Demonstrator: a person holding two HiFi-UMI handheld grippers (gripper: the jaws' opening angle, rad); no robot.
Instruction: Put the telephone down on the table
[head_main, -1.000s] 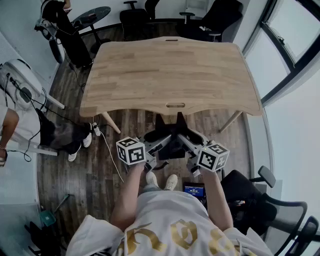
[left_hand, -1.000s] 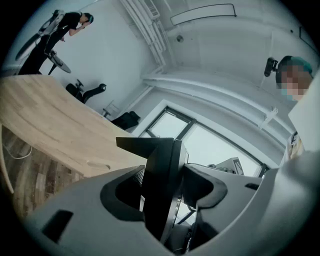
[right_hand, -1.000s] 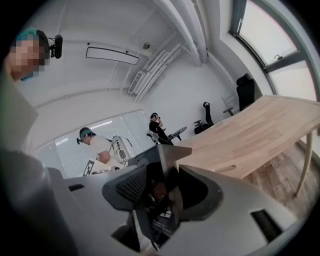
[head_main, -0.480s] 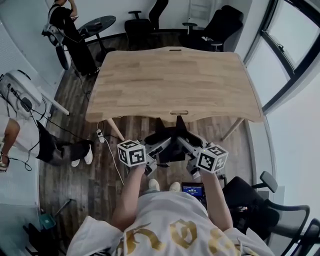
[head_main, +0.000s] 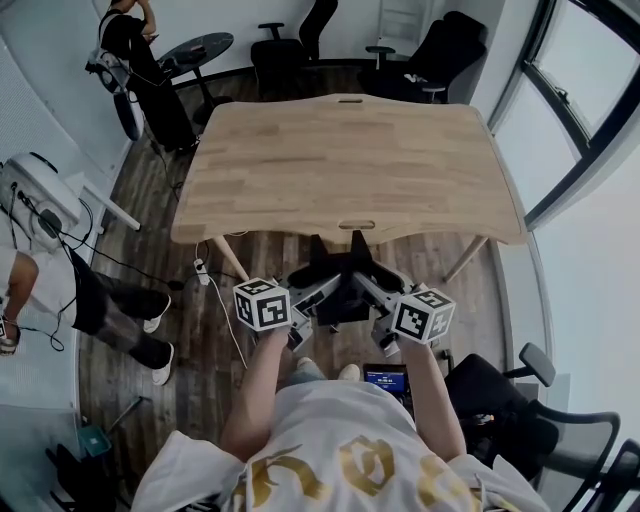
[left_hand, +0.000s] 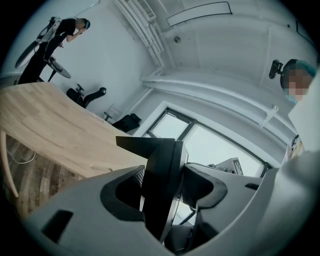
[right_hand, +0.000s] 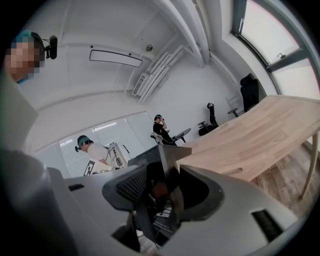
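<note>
Clamping one side of the black telephone, our left gripper shares its weight with our right gripper, jaws pressed on the opposite side. We hold it in the air, just short of the wooden table, probably for a level set-down.

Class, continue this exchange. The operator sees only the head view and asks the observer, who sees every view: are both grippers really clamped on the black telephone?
Observer: Yes for the left gripper: its own view shows both jaws pressing the thin black edge of the telephone between them.
Operator: And the right?
Observer: The right gripper is shut on the telephone too; a corner of it sticks up above the jaws.
Operator: High enough to clear the table?
Observer: Probably: the right gripper view looks down slightly onto the table, so the jaws seem to be above its top.
</note>
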